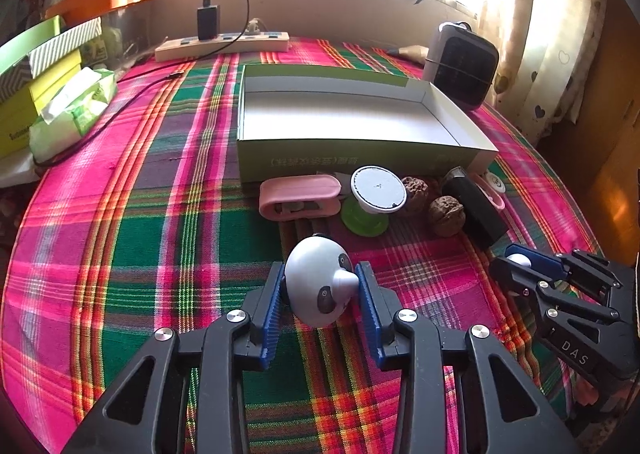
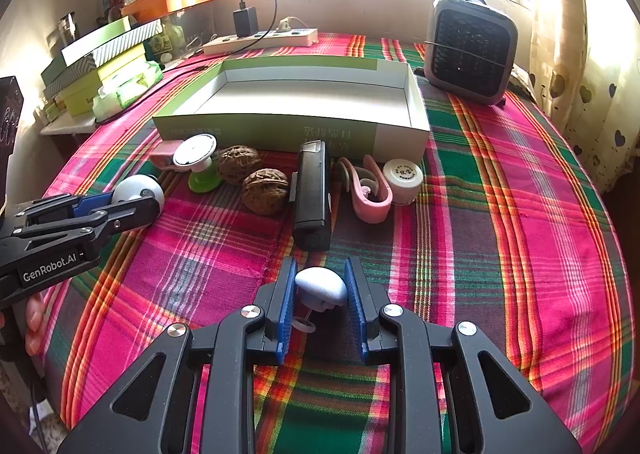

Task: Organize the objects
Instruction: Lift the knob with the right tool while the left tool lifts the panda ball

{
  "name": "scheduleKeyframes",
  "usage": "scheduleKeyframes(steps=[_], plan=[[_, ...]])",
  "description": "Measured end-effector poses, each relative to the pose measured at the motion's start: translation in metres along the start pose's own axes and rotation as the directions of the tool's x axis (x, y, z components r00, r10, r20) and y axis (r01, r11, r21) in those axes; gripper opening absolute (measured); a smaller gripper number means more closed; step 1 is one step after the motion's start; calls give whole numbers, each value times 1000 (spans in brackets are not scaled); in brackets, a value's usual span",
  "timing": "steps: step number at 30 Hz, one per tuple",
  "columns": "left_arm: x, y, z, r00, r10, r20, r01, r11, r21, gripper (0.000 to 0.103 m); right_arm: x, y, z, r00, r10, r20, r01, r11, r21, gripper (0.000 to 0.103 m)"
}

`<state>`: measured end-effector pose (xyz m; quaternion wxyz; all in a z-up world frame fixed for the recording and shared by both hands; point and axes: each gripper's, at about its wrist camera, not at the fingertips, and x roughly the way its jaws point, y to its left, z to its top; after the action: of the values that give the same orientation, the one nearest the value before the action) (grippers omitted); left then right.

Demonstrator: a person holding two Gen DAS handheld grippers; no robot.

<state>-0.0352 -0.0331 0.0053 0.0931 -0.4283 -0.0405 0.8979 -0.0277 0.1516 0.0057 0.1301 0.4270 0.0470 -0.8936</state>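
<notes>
The left gripper gripped a white ball toy; the right gripper clamped a pale blue charm. Beyond lay walnuts, a black lighter and clips. The box stood empty: sorting was barely begun.

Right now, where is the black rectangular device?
In the right wrist view the black rectangular device lies on the plaid cloth at centre, before the open box, between a walnut and the pink clip.

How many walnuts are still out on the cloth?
2. One walnut lies close to the box, right of the green-based disc. The other walnut lies nearer the camera, beside the black case. Others may be hidden.
</notes>
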Motion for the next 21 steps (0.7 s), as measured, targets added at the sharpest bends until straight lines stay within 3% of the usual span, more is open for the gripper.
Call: scheduleKeyframes(steps=[21], plan=[[-17,-15,13,998,22,56,-24,999,39,33,-15,9,11,998,48,48,-46,998,-36,26]])
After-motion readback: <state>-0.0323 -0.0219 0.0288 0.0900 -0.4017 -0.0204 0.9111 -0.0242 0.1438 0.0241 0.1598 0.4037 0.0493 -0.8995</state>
